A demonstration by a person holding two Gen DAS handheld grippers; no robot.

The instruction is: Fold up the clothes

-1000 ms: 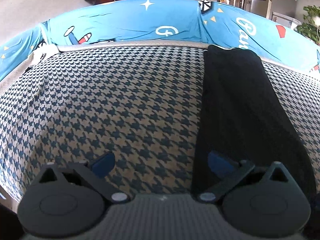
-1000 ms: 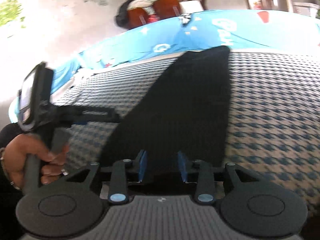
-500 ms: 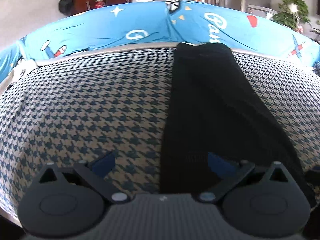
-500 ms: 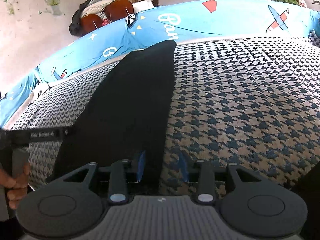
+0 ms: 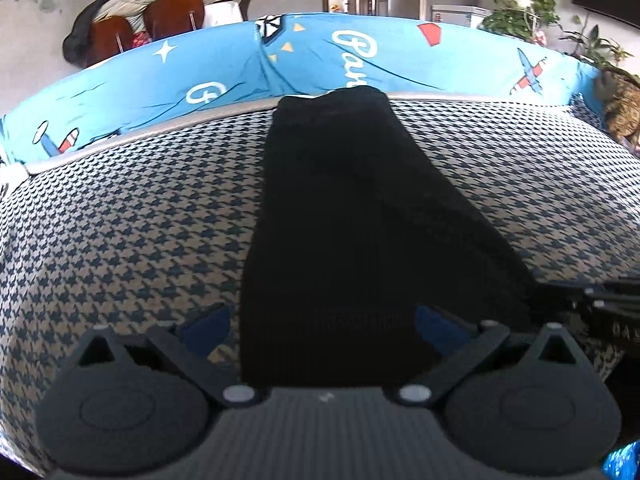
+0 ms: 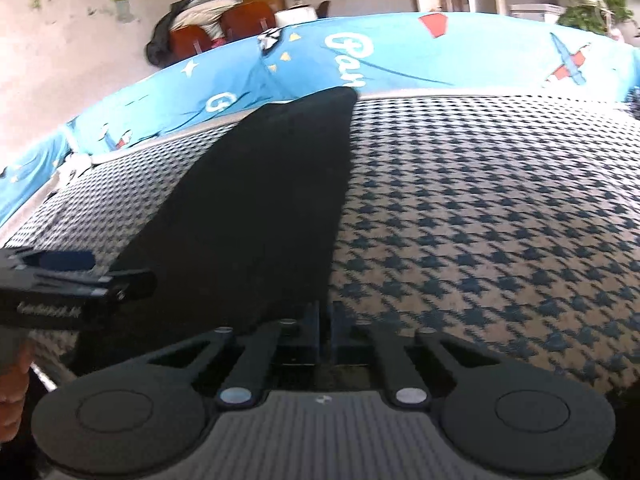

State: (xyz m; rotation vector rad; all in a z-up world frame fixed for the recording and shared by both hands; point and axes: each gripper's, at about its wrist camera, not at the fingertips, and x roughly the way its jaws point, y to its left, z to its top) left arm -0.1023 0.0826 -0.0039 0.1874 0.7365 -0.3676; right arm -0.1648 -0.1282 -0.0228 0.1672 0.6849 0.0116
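across the houndstooth bed [image 5: 120, 240] a black garment [image 5: 340, 220] lies in a long narrow strip, lengthwise fold seemingly done, crosswise folds left; right gripper [image 6: 325, 316] has just clenched at its near corner, left gripper [image 5: 320, 320] straddles the near end, released.

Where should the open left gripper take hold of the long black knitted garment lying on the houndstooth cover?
Grip the near hem's left corner of the long black knitted garment, coming from the near end along its length. It lies flat, running away from the camera, and that ribbed hem sits between the open left gripper fingers, while the right gripper is shut at the other near corner.
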